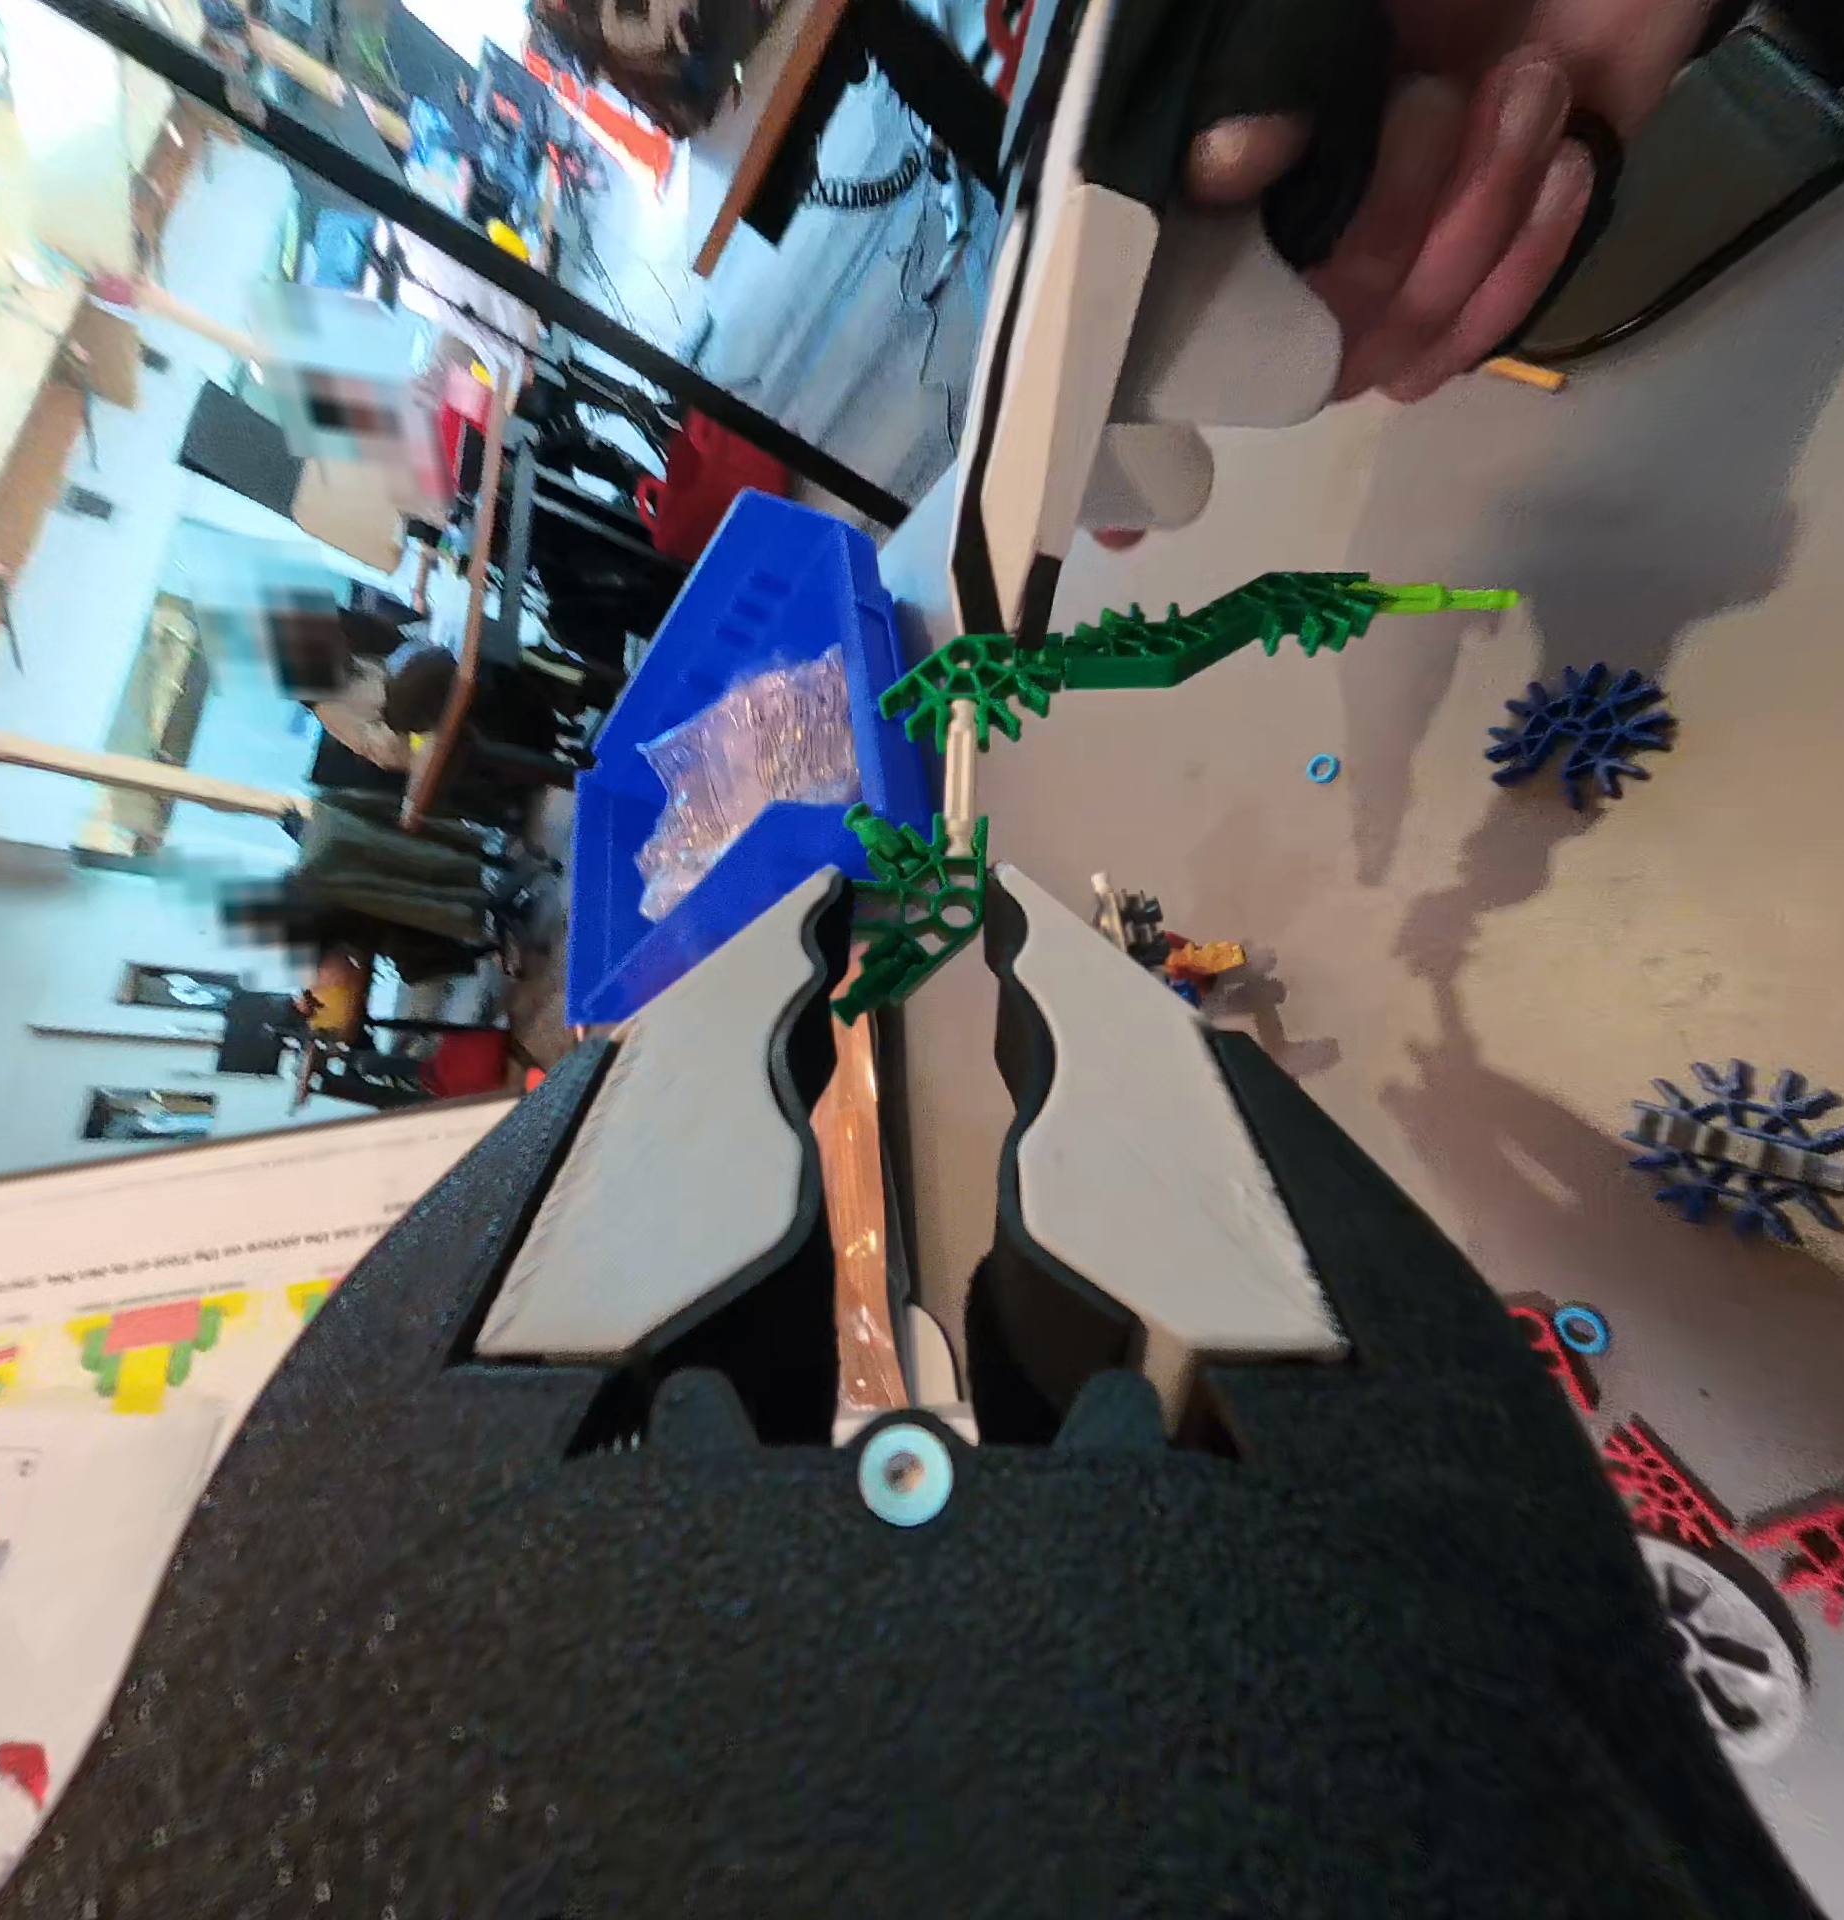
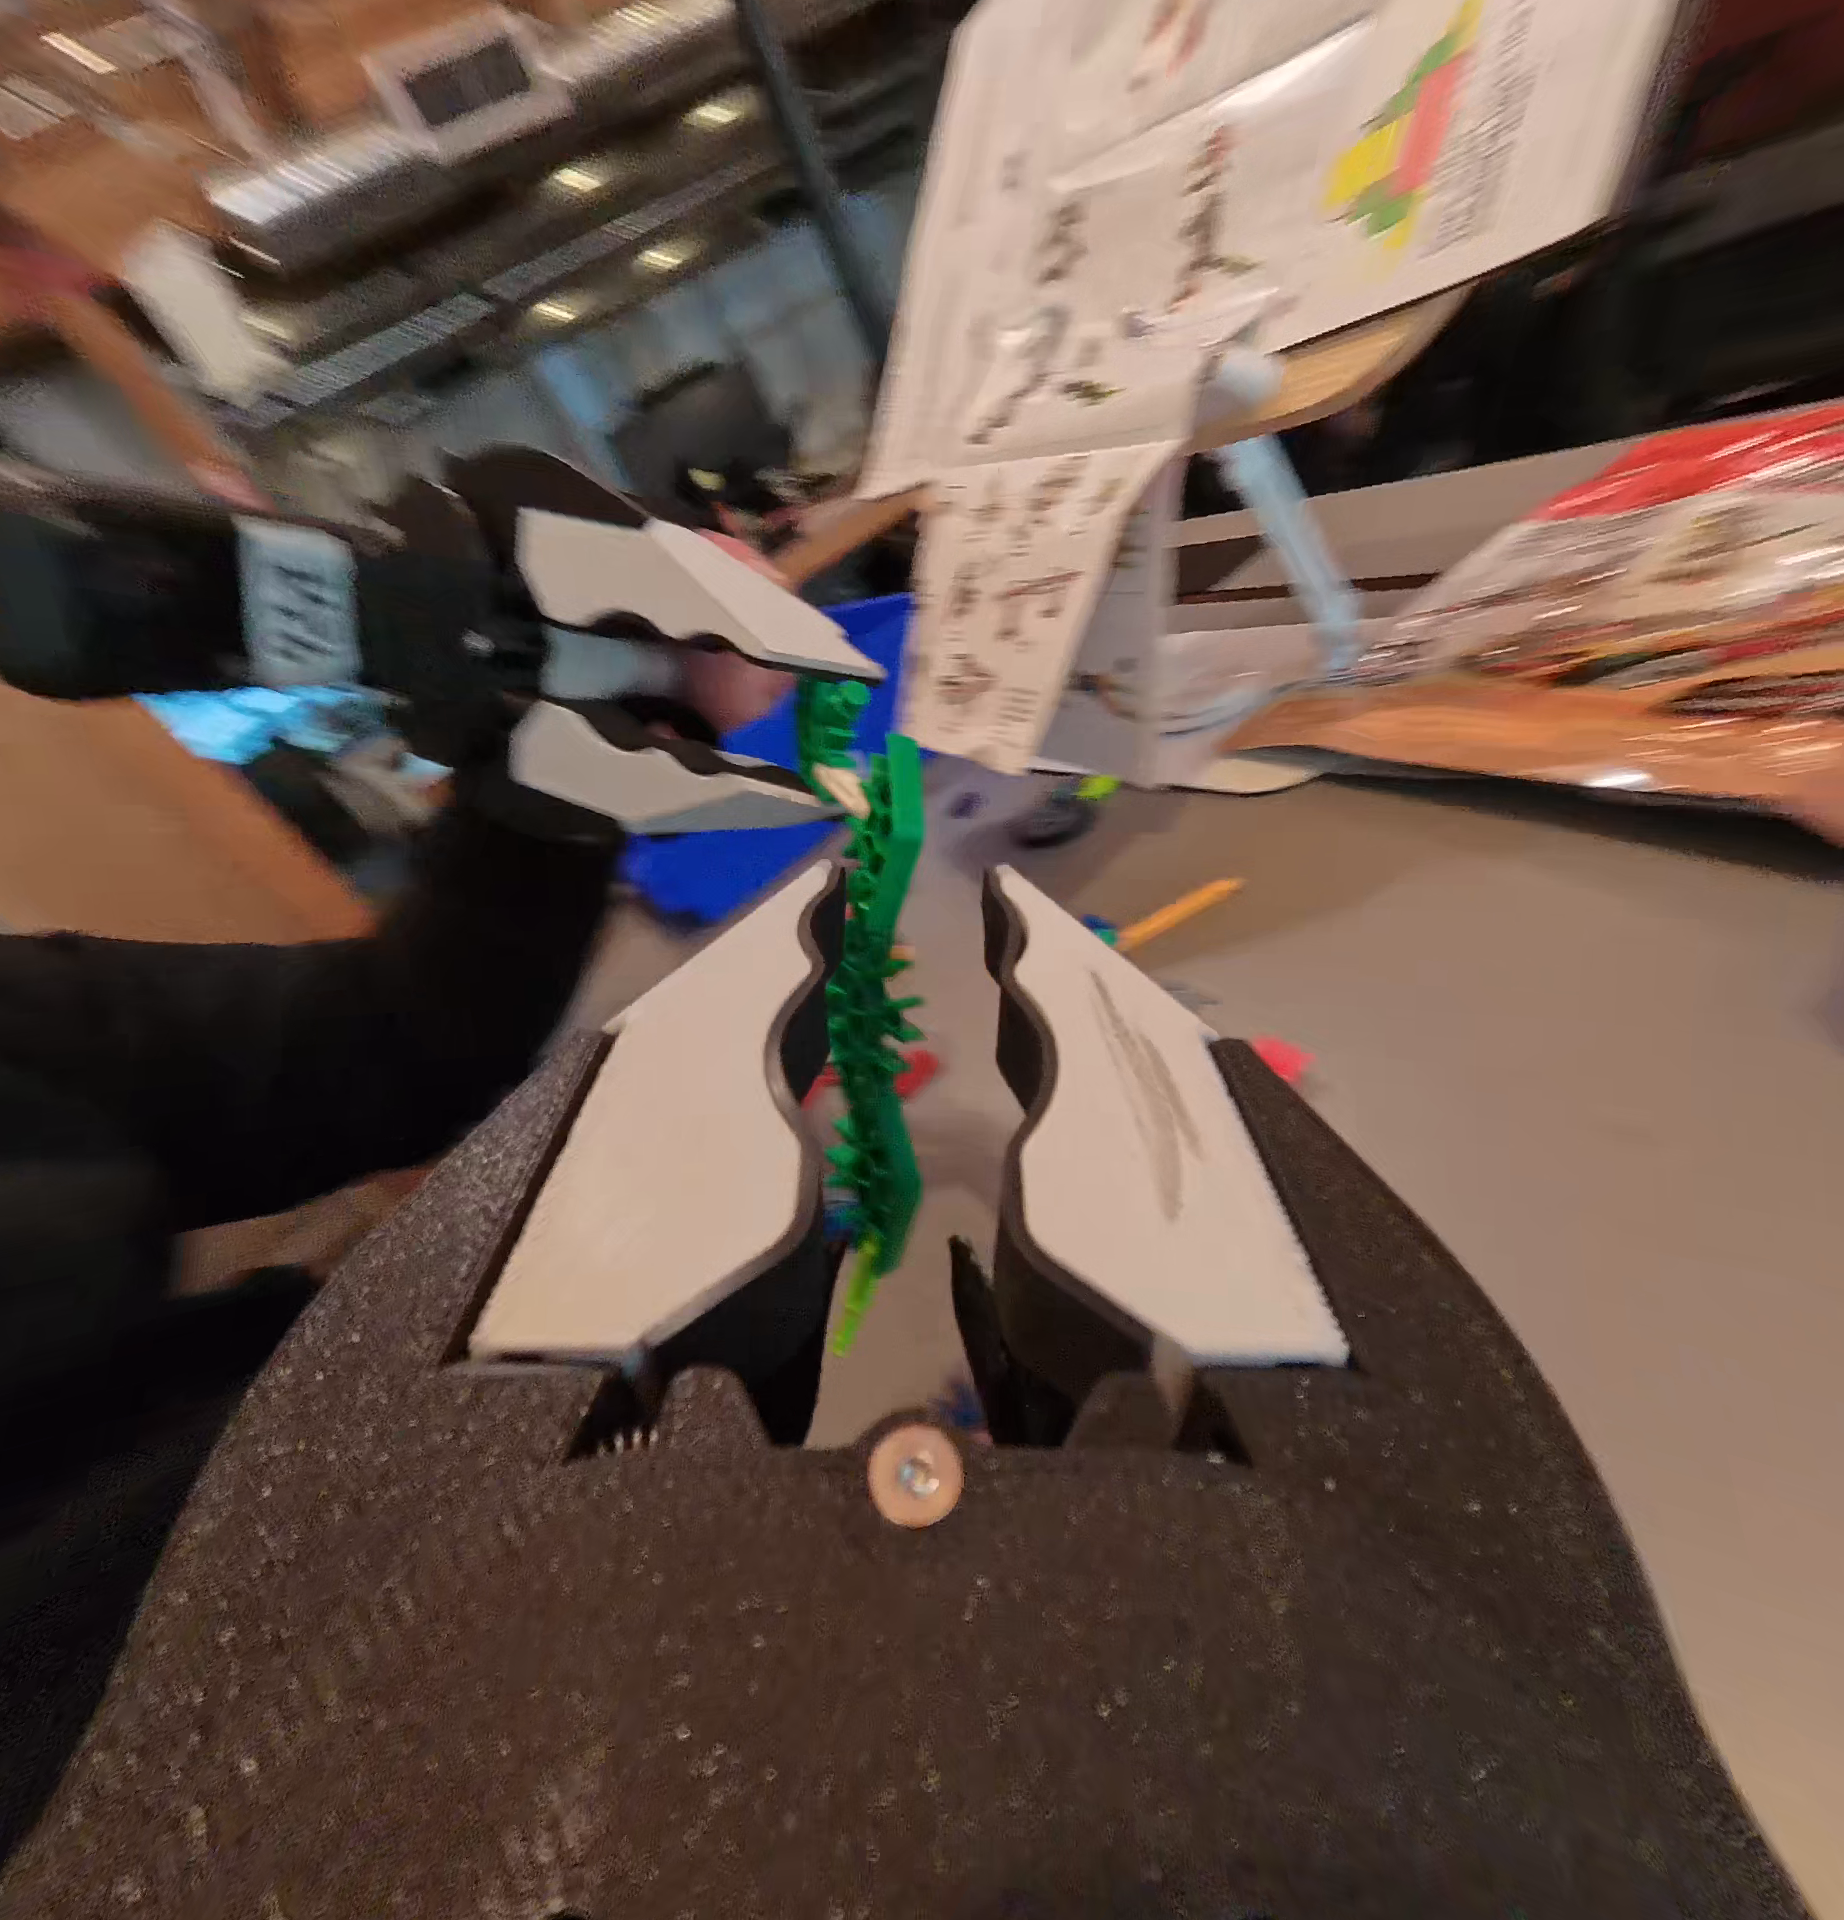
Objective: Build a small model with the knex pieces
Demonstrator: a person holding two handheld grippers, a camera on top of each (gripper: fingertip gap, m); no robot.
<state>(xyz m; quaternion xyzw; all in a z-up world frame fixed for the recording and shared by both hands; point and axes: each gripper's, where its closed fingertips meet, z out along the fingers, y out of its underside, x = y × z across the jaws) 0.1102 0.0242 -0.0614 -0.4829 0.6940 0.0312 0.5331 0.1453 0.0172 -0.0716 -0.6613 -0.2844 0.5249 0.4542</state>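
Plastic, light and stiff: the green connector assembly (image 1: 1011,675) hangs in mid-air above the grey bench (image 1: 1520,935), off its far edge by the blue bin (image 1: 731,748). The left tool (image 1: 916,894) pinches the lower green fan connector (image 1: 923,920). The right tool (image 2: 913,894) stands narrow around the chain; contact is unclear through blur. Snap joints at the white rod (image 1: 959,769) look fragile, so hubs seem the best hold. Loose blue snowflake connectors (image 1: 1578,722) lie nearby.
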